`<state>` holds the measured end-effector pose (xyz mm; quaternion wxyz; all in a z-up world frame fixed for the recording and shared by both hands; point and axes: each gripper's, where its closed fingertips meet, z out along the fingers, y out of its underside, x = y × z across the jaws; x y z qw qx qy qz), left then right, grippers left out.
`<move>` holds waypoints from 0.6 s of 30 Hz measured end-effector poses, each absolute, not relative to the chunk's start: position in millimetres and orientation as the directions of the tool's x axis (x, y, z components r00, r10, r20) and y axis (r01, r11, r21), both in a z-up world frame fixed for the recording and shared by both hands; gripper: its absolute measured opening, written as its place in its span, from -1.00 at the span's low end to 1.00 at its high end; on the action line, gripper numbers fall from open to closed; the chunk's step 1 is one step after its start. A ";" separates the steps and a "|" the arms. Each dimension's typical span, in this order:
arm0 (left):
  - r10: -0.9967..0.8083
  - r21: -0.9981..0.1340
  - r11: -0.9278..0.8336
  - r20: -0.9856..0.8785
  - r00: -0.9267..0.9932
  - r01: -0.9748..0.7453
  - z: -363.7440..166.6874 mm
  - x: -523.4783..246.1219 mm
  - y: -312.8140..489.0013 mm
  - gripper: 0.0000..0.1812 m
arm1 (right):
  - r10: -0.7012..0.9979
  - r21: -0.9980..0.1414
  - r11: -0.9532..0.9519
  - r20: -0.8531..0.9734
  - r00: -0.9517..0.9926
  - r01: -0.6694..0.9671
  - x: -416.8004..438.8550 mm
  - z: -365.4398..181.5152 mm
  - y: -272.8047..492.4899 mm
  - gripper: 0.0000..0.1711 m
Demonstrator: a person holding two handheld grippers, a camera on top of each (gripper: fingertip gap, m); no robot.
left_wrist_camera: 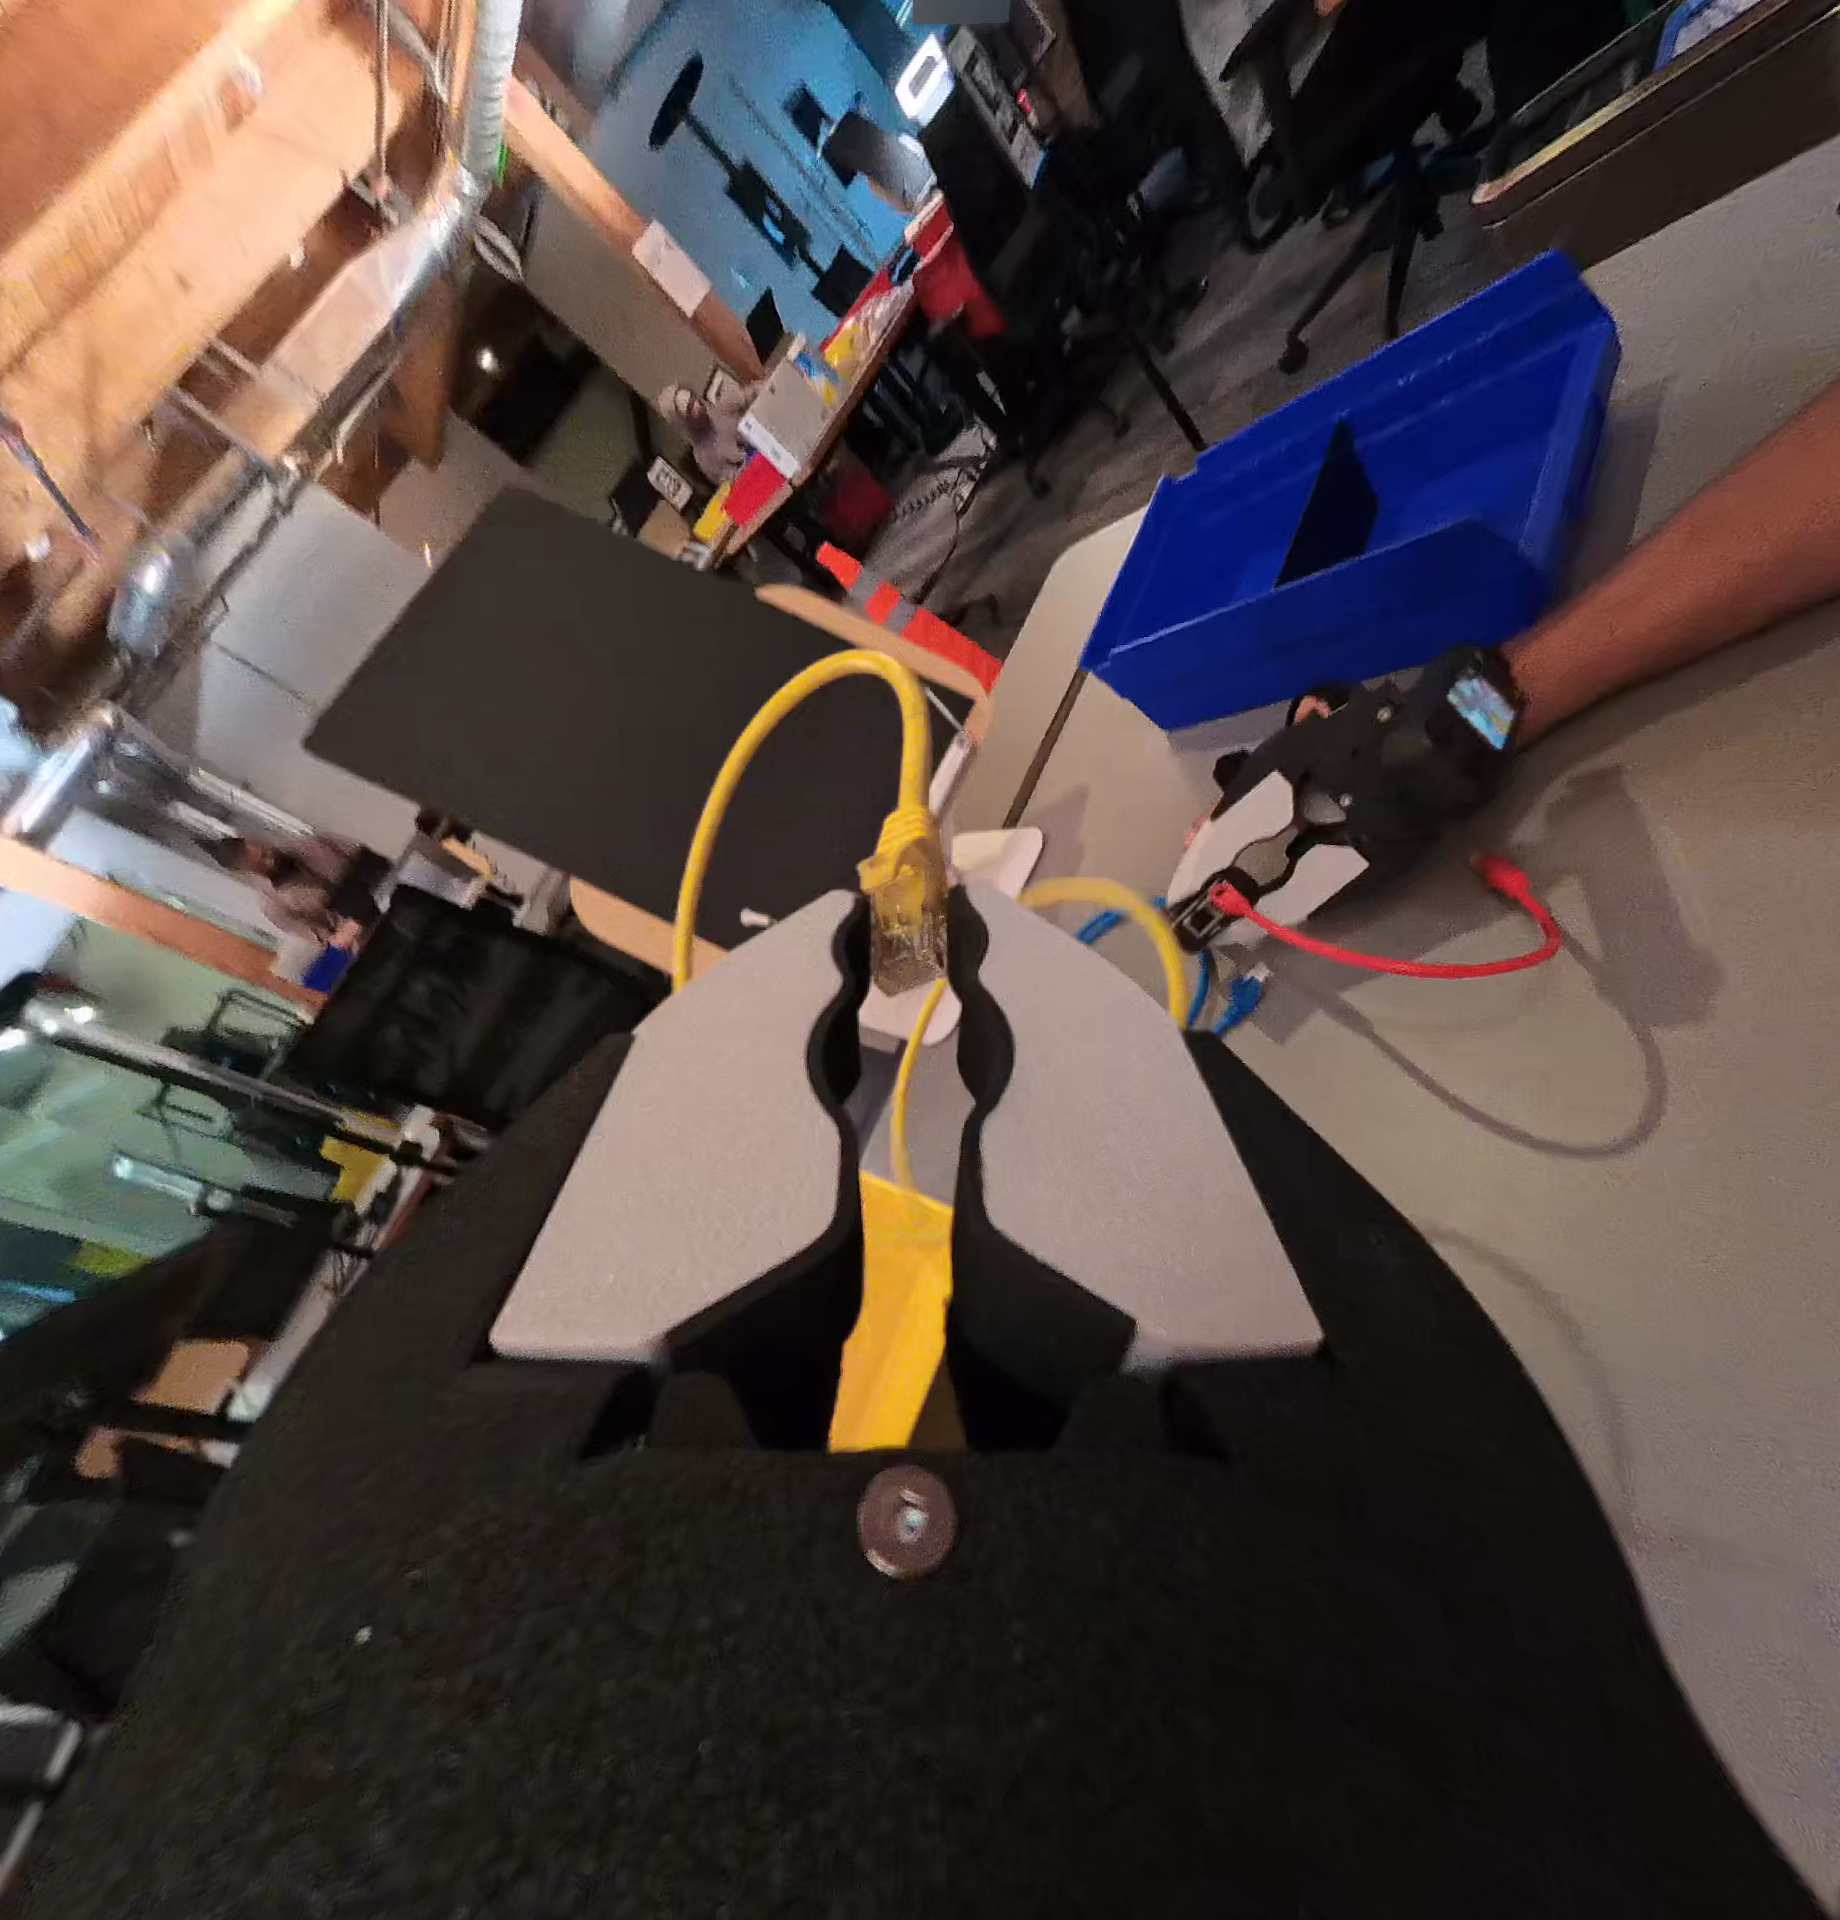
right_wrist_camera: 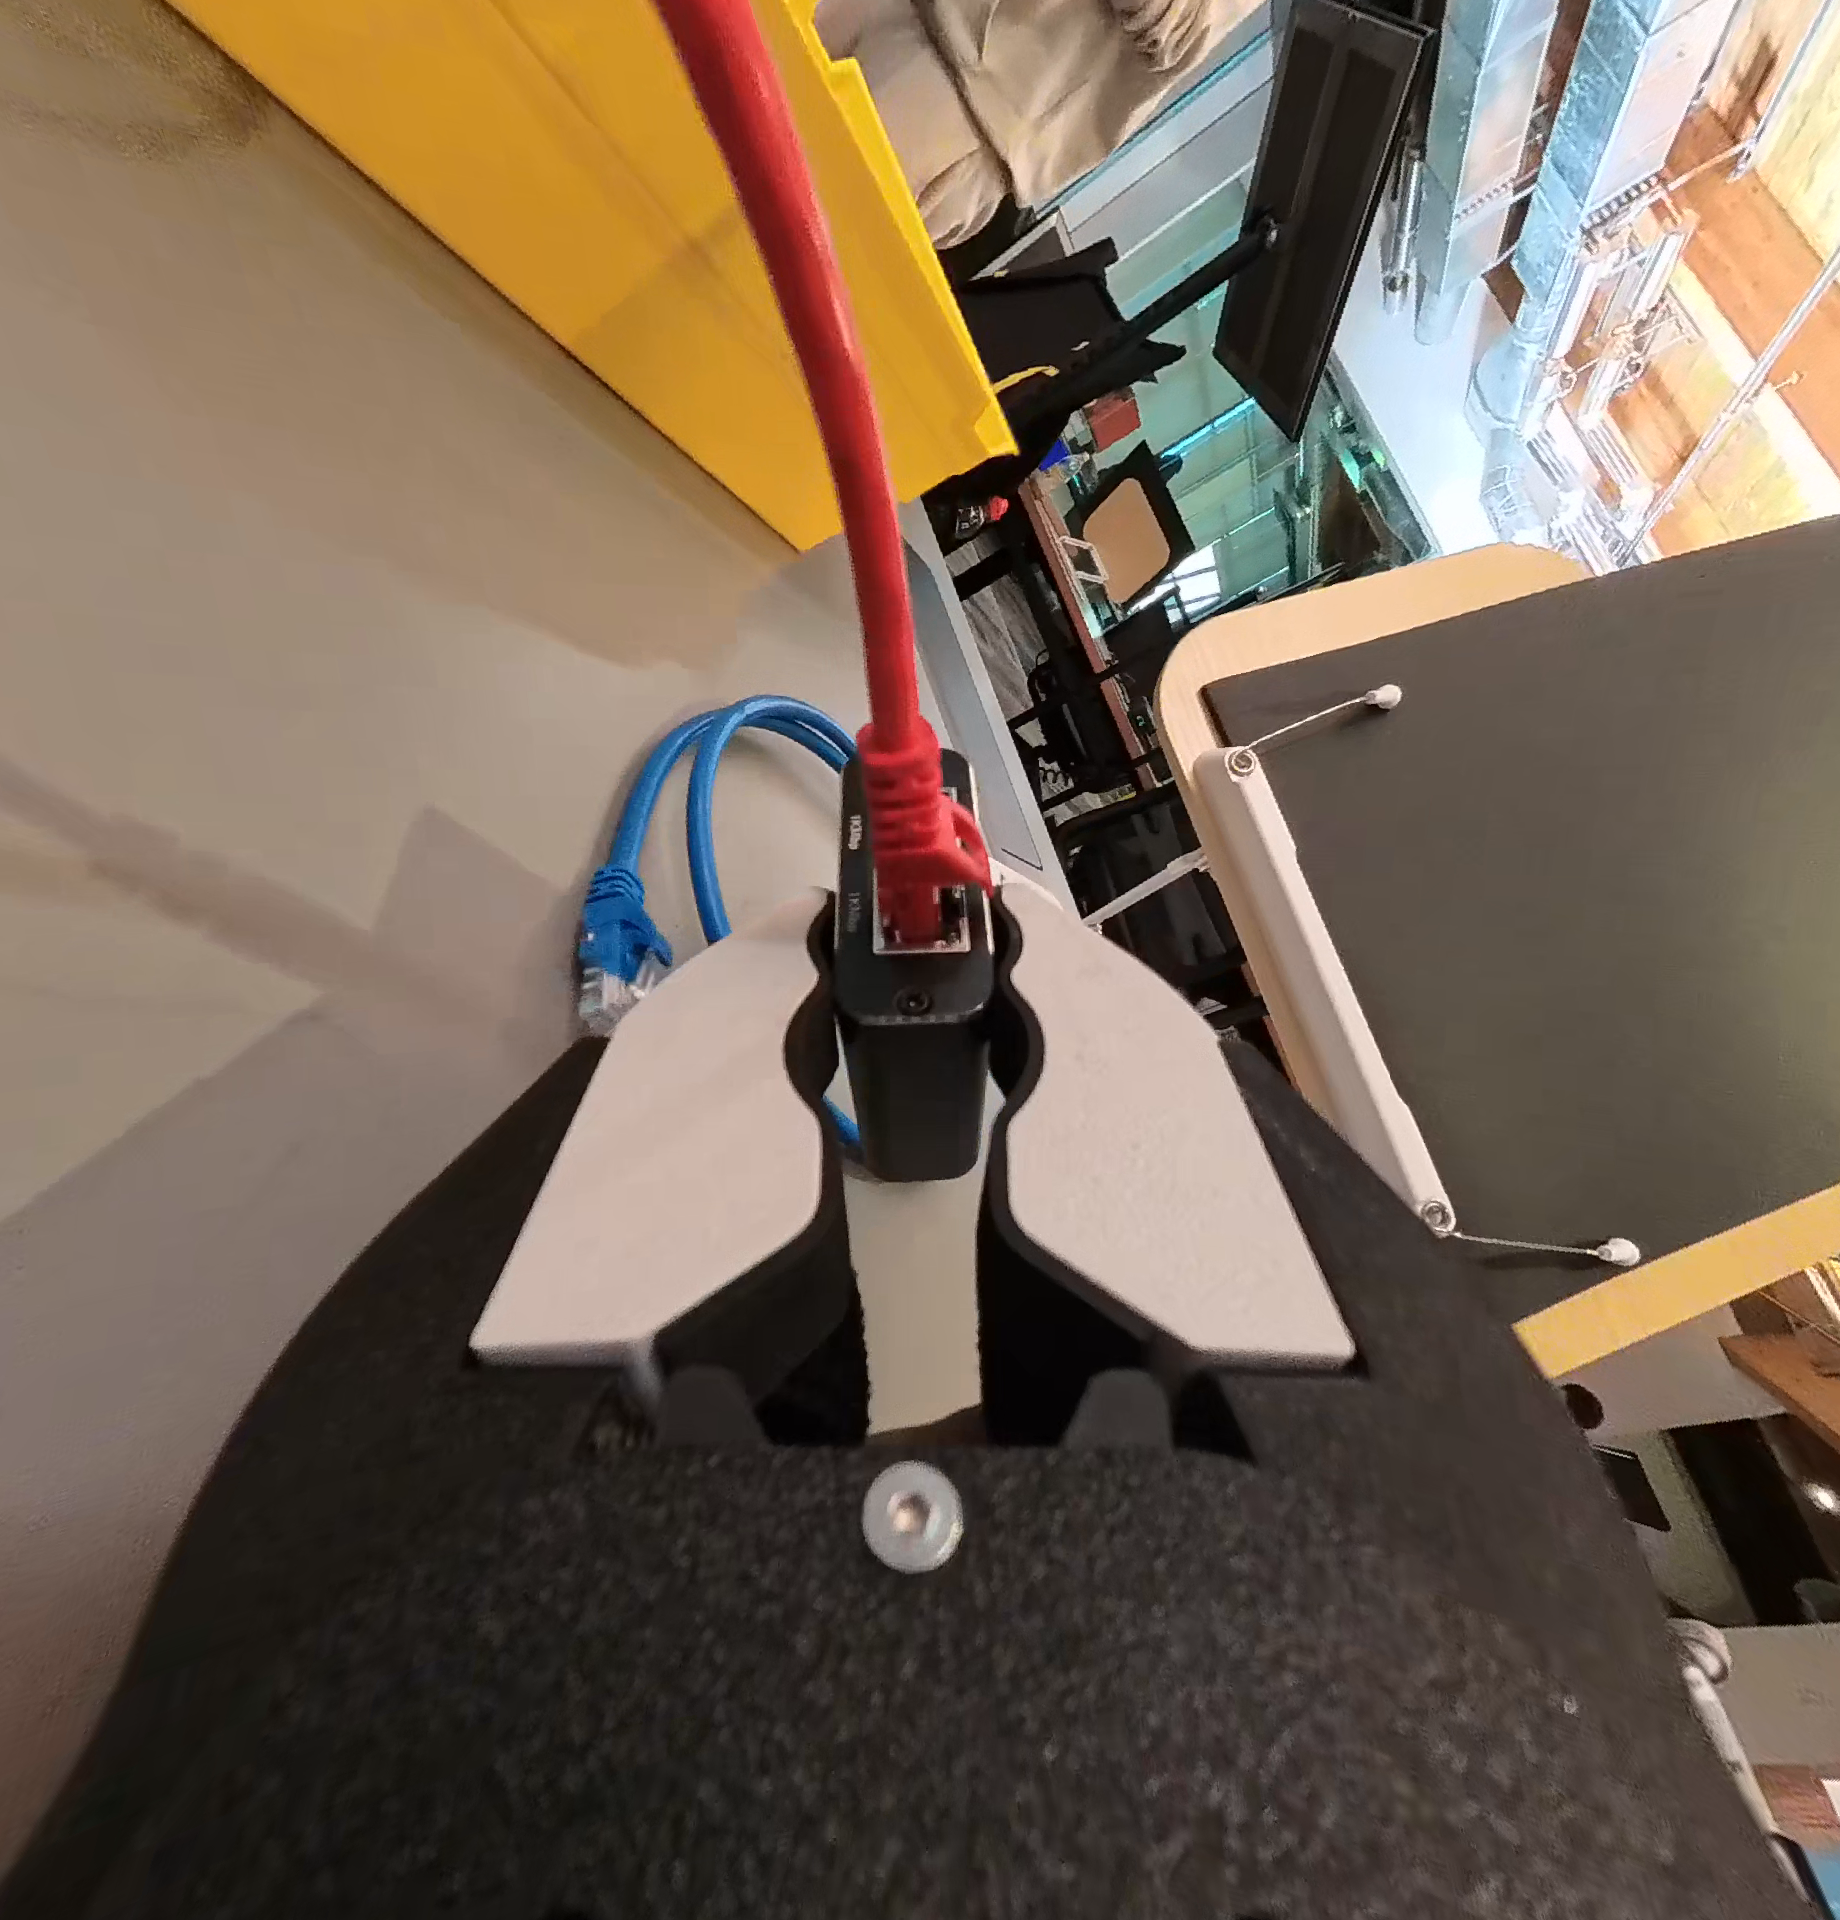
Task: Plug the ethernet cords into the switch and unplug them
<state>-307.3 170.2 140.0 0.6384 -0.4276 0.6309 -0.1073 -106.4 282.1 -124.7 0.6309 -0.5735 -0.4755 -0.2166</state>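
Switch [right_wrist_camera: 914, 1039], a small black box, sits clamped between the right gripper [right_wrist_camera: 911, 935] fingers, port face turned outward. Red cord [right_wrist_camera: 854, 436] plugged into one of its ports; its cable runs up and away toward the camera edge. In the left wrist view the red cord's far plug [left_wrist_camera: 1496, 868] lies loose on the bench [left_wrist_camera: 1518, 1195].

Left gripper [left_wrist_camera: 903, 935] fingers closed on the clear plug of the yellow cord [left_wrist_camera: 900, 914], held up off the bench; the yellow cable arches in a loop above and trails down behind the fingers.

Blue cord [right_wrist_camera: 708, 790] lies coiled on the bench just beside the right fingers, one plug free and touching nothing but the surface.

Containers: a blue bin [left_wrist_camera: 1394, 499] stands on the bench beyond the right gripper, with a dark divider inside; contents otherwise not visible. A yellow bin [right_wrist_camera: 604, 229] sits near the switch, only its outer wall showing.

A person's forearm [left_wrist_camera: 1705, 551] reaches in behind the right gripper.

Bench surface pale grey, matte. Beyond it, a dark panel with a light wood edge [right_wrist_camera: 1581, 883], and a cluttered workshop with shelving, ducting and a monitor.
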 end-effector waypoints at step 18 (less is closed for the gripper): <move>-0.873 -0.761 0.485 -0.449 -0.189 -0.431 18.5 -328.6 166.8 -0.85 | 0.250 -0.634 0.212 0.771 0.586 0.743 -89.2 -108.7 286.8 -0.72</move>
